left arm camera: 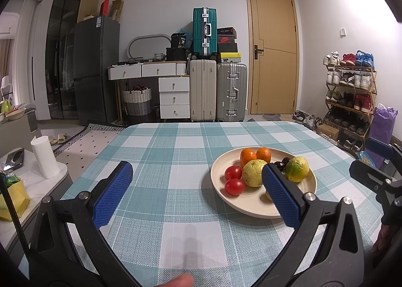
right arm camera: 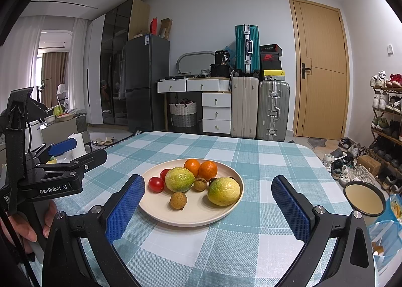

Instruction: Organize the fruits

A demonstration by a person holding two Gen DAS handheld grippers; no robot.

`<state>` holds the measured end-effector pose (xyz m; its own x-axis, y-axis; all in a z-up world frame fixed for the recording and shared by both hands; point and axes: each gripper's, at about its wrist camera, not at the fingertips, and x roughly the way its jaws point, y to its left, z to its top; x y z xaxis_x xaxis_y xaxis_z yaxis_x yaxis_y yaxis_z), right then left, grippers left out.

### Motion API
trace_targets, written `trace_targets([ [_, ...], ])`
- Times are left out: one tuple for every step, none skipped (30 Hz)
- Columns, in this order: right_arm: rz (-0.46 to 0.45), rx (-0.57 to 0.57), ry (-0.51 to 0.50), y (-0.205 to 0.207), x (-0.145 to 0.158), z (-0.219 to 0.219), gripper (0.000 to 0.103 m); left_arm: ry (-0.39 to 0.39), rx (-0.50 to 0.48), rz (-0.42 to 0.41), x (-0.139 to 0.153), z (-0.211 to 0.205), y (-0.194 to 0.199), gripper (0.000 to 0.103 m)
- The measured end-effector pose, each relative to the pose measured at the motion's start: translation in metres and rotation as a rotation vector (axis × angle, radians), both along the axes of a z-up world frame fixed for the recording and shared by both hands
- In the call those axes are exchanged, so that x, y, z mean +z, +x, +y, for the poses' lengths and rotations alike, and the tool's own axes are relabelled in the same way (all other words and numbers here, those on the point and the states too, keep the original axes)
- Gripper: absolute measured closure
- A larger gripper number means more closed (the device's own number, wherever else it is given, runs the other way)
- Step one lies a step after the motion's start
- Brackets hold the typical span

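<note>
Fruit lies gathered on the cream plate (right arm camera: 216,214), which sits straight ahead of the right gripper (right arm camera: 208,211), between its 2 wide-open, empty fingers. The left gripper (left arm camera: 196,186), also spread wide and empty, has the plate off toward its right finger, so the right gripper is better lined up.

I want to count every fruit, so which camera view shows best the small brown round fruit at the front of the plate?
The right wrist view: the small brown fruit lies fully visible on the plate. In the left wrist view, the left gripper has a finger covering it almost entirely.
</note>
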<state>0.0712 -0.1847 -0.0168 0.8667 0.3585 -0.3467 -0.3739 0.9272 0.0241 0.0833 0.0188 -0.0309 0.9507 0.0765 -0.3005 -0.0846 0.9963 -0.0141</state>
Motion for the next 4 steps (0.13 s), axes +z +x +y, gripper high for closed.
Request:
trace_targets([
  [0.000,0.000,0.000,0.0005,-0.0003,0.0003,0.000,0.000,-0.002,-0.002,-0.0005,-0.0001,0.0006,0.000],
  [0.000,0.000,0.000,0.0000,0.0000,0.0000,0.000,0.000,-0.002,-0.002,-0.0022,0.0000,0.0028,0.000],
  [0.001,0.000,0.000,0.0002,-0.0002,0.0001,0.000,-0.002,0.002,0.000,-0.0028,0.0016,0.0029,0.000],
  [0.000,0.000,0.000,-0.0001,0.0000,0.0000,0.000,-0.001,0.009,-0.003,-0.0038,0.0020,0.0033,0.000],
])
